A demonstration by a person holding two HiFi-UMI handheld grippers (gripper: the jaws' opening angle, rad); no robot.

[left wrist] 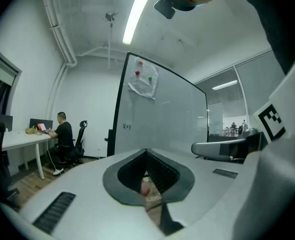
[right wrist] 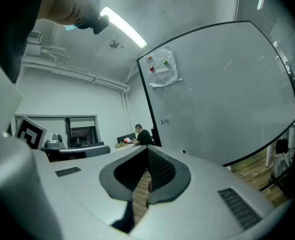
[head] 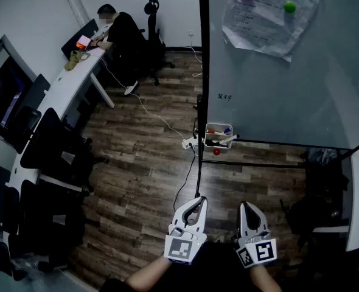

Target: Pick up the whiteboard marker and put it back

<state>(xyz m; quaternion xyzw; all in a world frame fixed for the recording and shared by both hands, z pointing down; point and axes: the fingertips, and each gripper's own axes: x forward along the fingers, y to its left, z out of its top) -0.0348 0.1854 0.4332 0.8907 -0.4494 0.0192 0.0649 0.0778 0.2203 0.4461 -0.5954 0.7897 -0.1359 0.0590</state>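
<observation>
A small white basket (head: pixel 218 136) hangs at the lower left corner of the whiteboard (head: pixel 289 72). It holds whiteboard markers (head: pixel 219 131) with red and blue caps. Both grippers are low in the head view, well short of the basket and over the wood floor. My left gripper (head: pixel 196 203) is shut with nothing in it. The right gripper (head: pixel 246 207) beside it is also shut and empty. Seen from the left gripper view, the left gripper (left wrist: pixel 146 151) points level toward the board (left wrist: pixel 157 119). The right gripper (right wrist: pixel 148 150) in its own view also points level toward the board (right wrist: pixel 222 99).
A paper sheet (head: pixel 268 14) is pinned to the board by a red and a green magnet. A power strip (head: pixel 188 143) and cables lie on the floor by the board's stand. A person (head: pixel 121 32) sits at a long white desk (head: pixel 58 87); dark chairs (head: pixel 52 157) line the left.
</observation>
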